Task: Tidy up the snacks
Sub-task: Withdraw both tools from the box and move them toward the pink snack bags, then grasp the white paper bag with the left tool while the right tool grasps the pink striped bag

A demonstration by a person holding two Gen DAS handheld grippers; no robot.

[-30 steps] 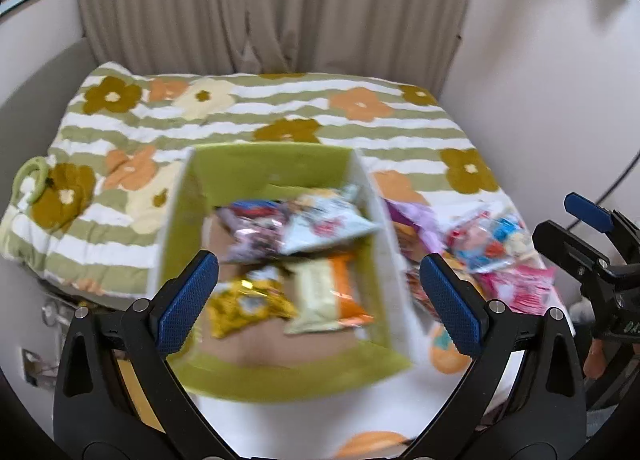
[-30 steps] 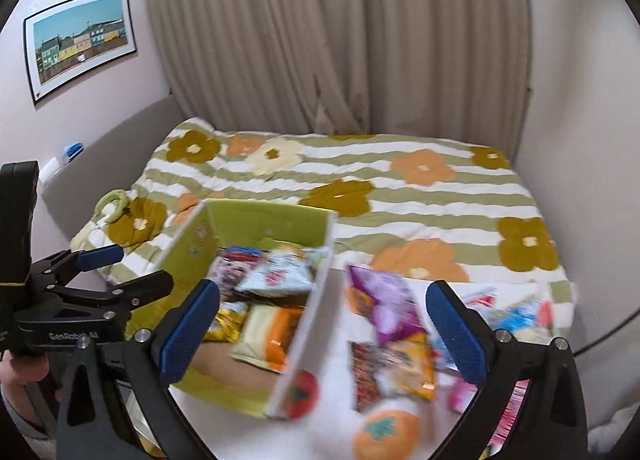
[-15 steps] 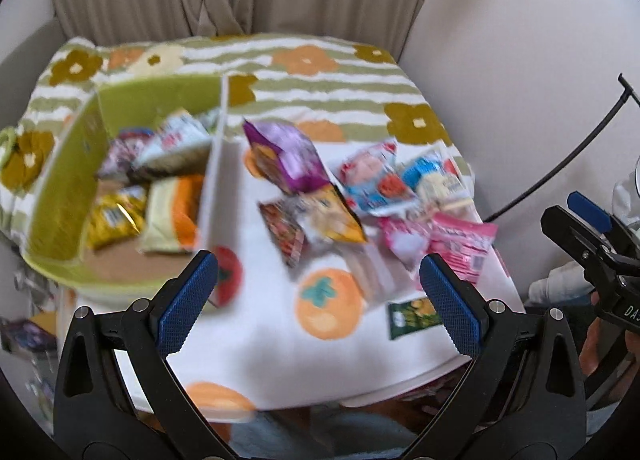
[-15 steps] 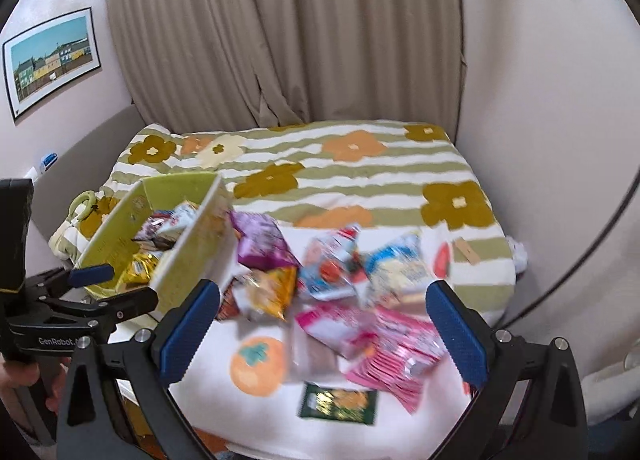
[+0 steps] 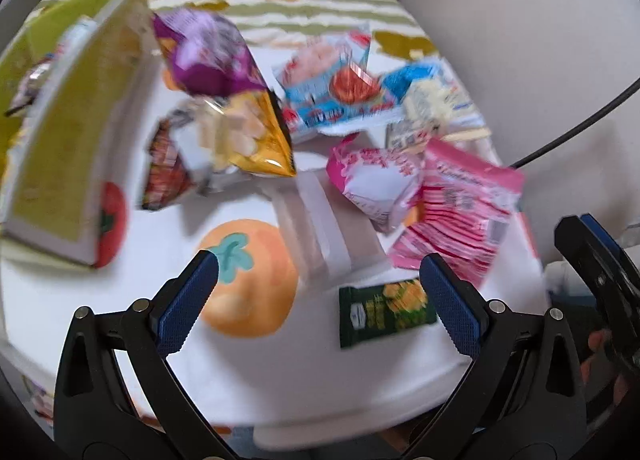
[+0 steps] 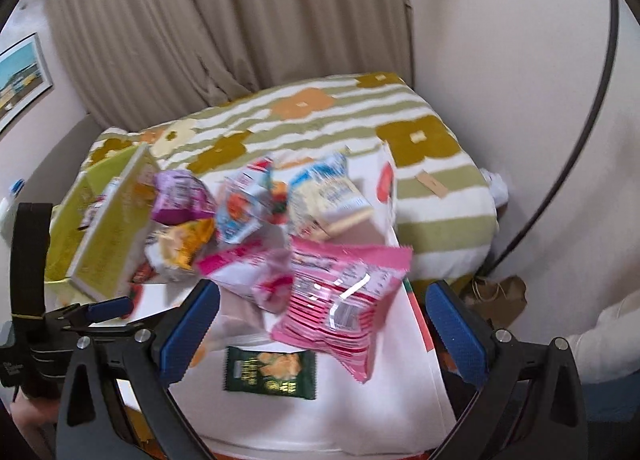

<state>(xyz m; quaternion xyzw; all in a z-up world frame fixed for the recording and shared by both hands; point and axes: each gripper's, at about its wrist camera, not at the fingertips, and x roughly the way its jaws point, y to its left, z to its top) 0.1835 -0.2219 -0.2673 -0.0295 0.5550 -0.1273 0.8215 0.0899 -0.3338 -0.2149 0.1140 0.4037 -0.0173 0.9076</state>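
Note:
Loose snack packets lie on a white table [image 5: 280, 372] printed with orange fruit. A dark green packet [image 5: 384, 310] [image 6: 270, 370] lies nearest, just ahead of both grippers. Behind it are a pink striped bag [image 5: 460, 212] [image 6: 344, 300], a pink-and-white pack [image 5: 376, 180], a yellow bag [image 5: 248, 136], a purple bag [image 5: 208, 56] [image 6: 180, 196] and blue-and-white packs [image 5: 332, 88]. A green box [image 5: 68, 140] [image 6: 108, 228] holding more snacks stands at the left. My left gripper [image 5: 316, 304] is open and empty over the near table. My right gripper [image 6: 320, 328] is also open and empty, low above the pink striped bag.
A bed with a green-striped flowered blanket [image 6: 432, 140] lies behind the table, with curtains [image 6: 224, 20] beyond it. A wall and a black cable [image 5: 580, 124] are at the right. A brown paper bag [image 6: 496, 296] sits on the floor beside the table.
Both views have swung right and down from the green box toward the loose packets. The packets now look closer and larger. Both grippers stayed open.

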